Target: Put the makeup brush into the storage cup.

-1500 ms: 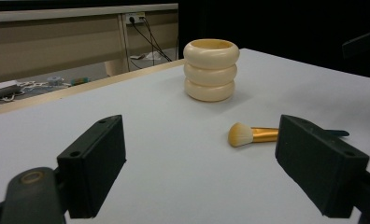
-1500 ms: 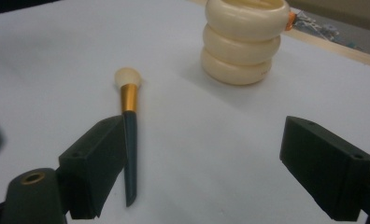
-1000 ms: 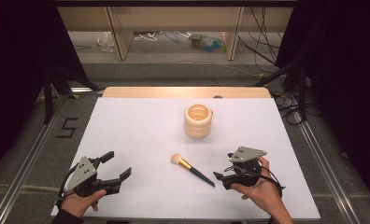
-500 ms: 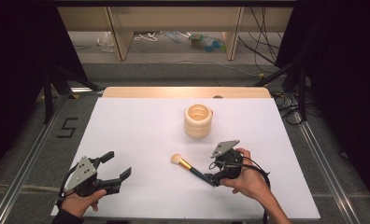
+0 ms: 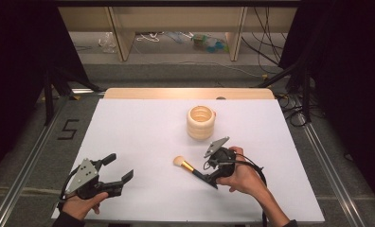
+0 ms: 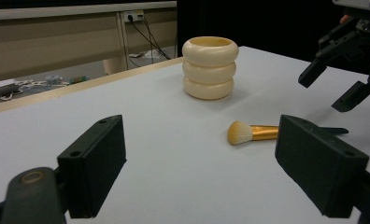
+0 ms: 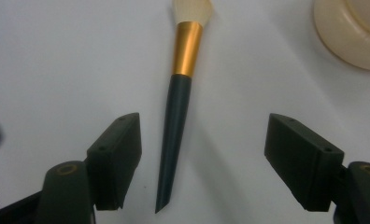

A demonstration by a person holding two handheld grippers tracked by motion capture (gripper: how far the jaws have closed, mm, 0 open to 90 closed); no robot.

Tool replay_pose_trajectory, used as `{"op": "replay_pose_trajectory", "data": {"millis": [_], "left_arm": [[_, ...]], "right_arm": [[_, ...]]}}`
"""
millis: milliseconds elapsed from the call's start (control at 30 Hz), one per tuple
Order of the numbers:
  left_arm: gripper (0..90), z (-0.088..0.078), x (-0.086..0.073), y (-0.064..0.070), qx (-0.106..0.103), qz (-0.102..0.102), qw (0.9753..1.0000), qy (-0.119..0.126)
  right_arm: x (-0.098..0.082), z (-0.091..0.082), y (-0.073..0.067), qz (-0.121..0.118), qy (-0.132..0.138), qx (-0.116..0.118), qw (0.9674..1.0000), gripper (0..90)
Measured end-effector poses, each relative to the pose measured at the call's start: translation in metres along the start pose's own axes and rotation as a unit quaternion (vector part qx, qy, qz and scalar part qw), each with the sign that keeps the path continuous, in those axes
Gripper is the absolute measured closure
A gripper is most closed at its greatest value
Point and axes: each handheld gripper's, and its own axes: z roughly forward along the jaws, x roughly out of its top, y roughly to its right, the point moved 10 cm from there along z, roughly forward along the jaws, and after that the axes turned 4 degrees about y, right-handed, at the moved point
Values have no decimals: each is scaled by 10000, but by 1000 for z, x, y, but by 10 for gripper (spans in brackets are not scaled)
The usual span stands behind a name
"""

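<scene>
On the white tabletop (image 5: pixel 143 127), near its front edge and right of centre, the makeup brush (image 5: pixel 191 167) lay flat, pale bristles toward the left, gold ferrule behind them, dark handle running back toward the right hand. The right gripper (image 7: pixel 202 158) stood over the tail of that handle, pointing down at it. In the right gripper view the handle passed between the two black jaws, nearer the left one, with clear gaps on both sides; no pad touched it. The jaws had just been closing in, but remained spread, so no grip yet.

The left gripper (image 5: pixel 113 168) rested low at the front left corner, well apart from the brush, jaws spread and holding nothing. In the left gripper view the brush (image 6: pixel 253 133) and the cream ringed holder (image 6: pixel 208 67) both sat ahead of it.

The holder (image 5: pixel 200 122) stood upright behind the brush, near the middle of the tabletop, apparently empty.

Judgement: approach done, grasp pending. Left to do: close on the handle, lift, and, probably, stand the brush in the holder. Off-centre handle might roll or skid as the jaws closed.
</scene>
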Motion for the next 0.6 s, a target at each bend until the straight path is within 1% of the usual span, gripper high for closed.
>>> {"op": "replay_pose_trajectory", "data": {"millis": [33,67,100,200,233,300,367,400,533,600], "left_arm": [[161,0,0,0,-1,-2,10000,4],[161,0,0,0,-1,-2,10000,4],[161,0,0,0,-3,0,10000,0],[161,0,0,0,-6,-2,10000,-4],[162,0,0,0,-5,-5,10000,1],[162,0,0,0,0,-2,10000,0],[162,0,0,0,-1,8,10000,4],[162,0,0,0,-1,8,10000,4],[162,0,0,1,-15,-3,10000,0],[162,0,0,0,-19,-4,10000,9]], "right_arm": [[2,3,-1,-49,-47,42,10000,306],[2,3,-1,-49,-47,42,10000,306],[4,6,-3,-53,-117,88,9999,313],[6,9,-3,-64,-160,102,9998,319],[7,12,-5,-62,-249,92,9996,332],[8,14,-7,-107,-299,134,9994,347],[9,16,-9,-90,-367,172,9991,360],[9,17,-8,-138,-386,164,9990,366],[9,22,-8,-43,-526,206,9984,385],[8,25,-7,0,-592,184,9981,394]]}}
